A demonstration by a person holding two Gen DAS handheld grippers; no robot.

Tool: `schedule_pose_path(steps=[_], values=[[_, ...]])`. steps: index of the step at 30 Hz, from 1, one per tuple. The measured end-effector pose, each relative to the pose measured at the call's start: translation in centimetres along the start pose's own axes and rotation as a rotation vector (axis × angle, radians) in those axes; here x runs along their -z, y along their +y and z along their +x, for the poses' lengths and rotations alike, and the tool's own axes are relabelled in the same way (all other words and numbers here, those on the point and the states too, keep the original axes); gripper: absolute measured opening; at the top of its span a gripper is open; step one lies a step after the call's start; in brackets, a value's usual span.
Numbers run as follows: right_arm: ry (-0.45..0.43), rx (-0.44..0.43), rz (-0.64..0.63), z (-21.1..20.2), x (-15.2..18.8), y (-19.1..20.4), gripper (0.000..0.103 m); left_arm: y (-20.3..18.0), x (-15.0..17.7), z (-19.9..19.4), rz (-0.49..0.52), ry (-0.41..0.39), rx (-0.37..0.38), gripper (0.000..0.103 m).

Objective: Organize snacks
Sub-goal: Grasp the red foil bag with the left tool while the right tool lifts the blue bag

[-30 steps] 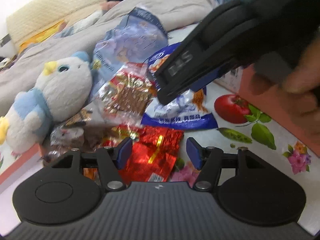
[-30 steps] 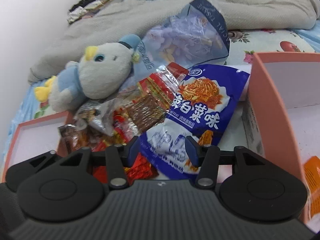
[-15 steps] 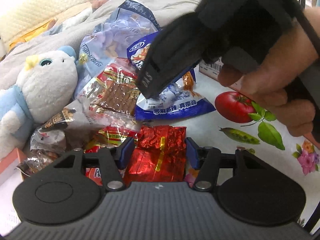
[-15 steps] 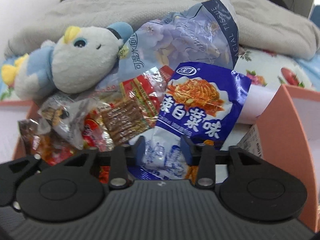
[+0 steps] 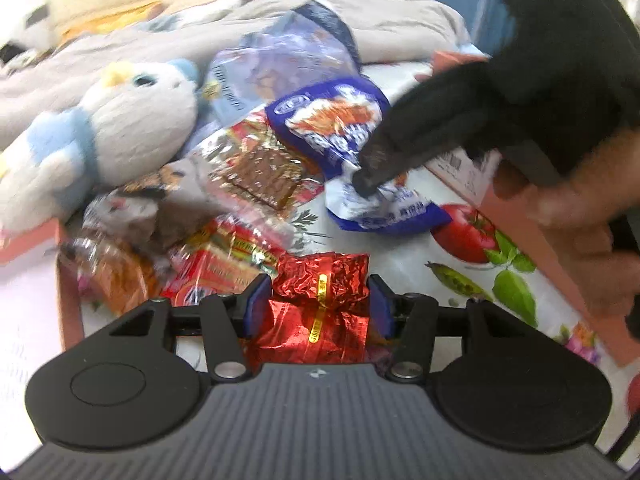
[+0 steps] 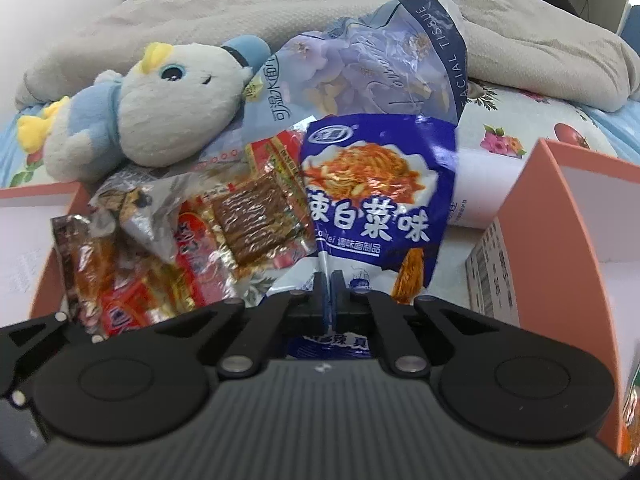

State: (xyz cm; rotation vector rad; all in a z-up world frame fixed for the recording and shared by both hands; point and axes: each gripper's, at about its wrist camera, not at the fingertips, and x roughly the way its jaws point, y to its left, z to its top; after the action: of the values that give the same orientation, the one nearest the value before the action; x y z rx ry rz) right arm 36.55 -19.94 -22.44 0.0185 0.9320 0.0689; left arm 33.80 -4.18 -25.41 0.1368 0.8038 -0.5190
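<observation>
- Snacks lie in a loose heap on a bed covered with a sheet printed with fruit and flowers (image 5: 404, 264).
- The blue snack bag (image 6: 372, 196) with a picture of spicy cabbage strips is caught at its lower edge by the right gripper (image 6: 328, 288); the gripper's blue pads are pressed together on the crumpled plastic, and the bag rises straight ahead of it.
- From the left wrist view the same right gripper (image 5: 366, 184) comes in from the upper right, its black tip buried in the wrinkled white part of the blue snack bag (image 5: 340, 128), with the person's hand (image 5: 576, 208) wrapped round its handle.
- A red foil packet (image 5: 320, 308) sits between the blue pads of the left gripper (image 5: 318, 308). The jaws stand partly spread on either side of it, and I cannot tell whether the pads press on the foil.
- Ahead and to the left of the left gripper lie a clear pack of brown dried tofu (image 5: 260, 176) and red and gold snack packs (image 5: 224, 260).
- Further ahead on the left rests a white and blue plush bird (image 6: 160, 104), and beside it a pale blue pack of facial tissue (image 6: 380, 60).
- To the right of the right gripper stands the wall of an orange box (image 6: 552, 240); another orange box (image 6: 44, 276) edge shows on the left.
- A grey blanket (image 6: 280, 4) is bunched up behind everything.
</observation>
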Motion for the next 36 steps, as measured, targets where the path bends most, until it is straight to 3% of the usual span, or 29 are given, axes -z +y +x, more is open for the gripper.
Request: schedule_pose_path(steps=[9,24,36], values=[[0.007,-0.052,0.011,-3.4,2.5,0.7,0.004,0.1,1.3,-4.1,-0.177,-0.013,-0.045,0.058],[0.03,-0.119,0.046,-9.5,10.3,1.5,0.004,-0.4,4.0,-10.2,-0.274,0.02,-0.145,0.058],[0.043,-0.185,0.019,-12.2,13.9,1.6,0.007,-1.0,5.2,-10.8,-0.346,0.058,-0.159,0.058]])
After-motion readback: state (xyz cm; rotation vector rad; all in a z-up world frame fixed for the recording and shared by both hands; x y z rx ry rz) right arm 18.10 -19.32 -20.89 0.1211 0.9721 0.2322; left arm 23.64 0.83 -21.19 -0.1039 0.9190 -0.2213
